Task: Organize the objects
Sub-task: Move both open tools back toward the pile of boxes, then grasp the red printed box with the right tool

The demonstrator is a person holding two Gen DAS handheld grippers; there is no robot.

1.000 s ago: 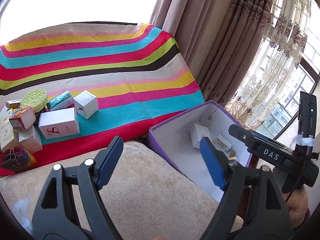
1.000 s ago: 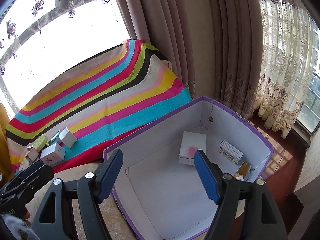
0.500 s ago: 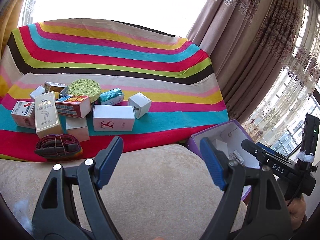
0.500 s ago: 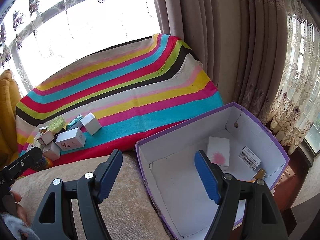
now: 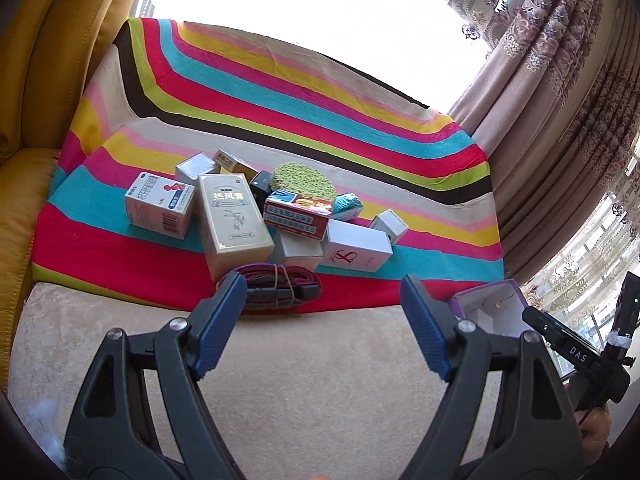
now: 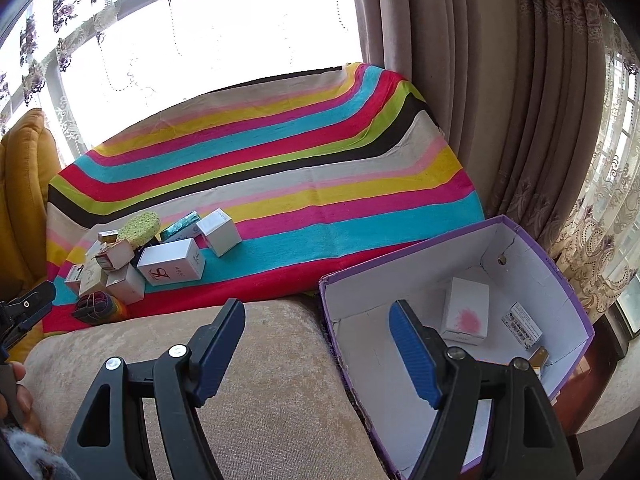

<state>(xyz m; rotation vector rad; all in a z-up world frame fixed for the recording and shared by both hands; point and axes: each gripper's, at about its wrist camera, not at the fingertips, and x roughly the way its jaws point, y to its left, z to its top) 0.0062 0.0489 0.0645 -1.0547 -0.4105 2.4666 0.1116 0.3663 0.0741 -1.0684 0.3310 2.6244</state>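
— Where did the things stand when you looked in?

— Heaped on the striped, many-coloured blanket (image 5: 280, 92) over the sofa seat: a tall gold cardboard box (image 5: 234, 222) upright in front, a white carton with a red looped mark (image 5: 356, 254) to its right, a red-and-white printed carton (image 5: 298, 214) lying across the pile, a round green sponge (image 5: 304, 178) behind it, and a dark red strap bundle (image 5: 276, 286) at the blanket's near edge. The open purple cardboard box with white lining (image 6: 560, 280) sat well apart to the right, with a white packet bearing a pink blotch (image 6: 466, 312) on its floor among a few small items.

— And the tools?

— The left tool (image 5: 322, 320) hung spread wide above the beige cushion (image 5: 320, 360), pointed at the pile, holding nothing. The right tool (image 6: 316, 344) was likewise wide and empty, one finger over the purple box's near wall.

— How would those cartons take a grip?

— Light, I'd judge, with thin walls that dent, so pinch across the two narrow faces, gently. The strap bundle looked soft and floppy, best taken around its middle.

— Room to work?

— Plenty of bare blanket on the right. But the cartons touched, so lifting one might topple its neighbours, and the purple box's wall needed clearing on the way in.
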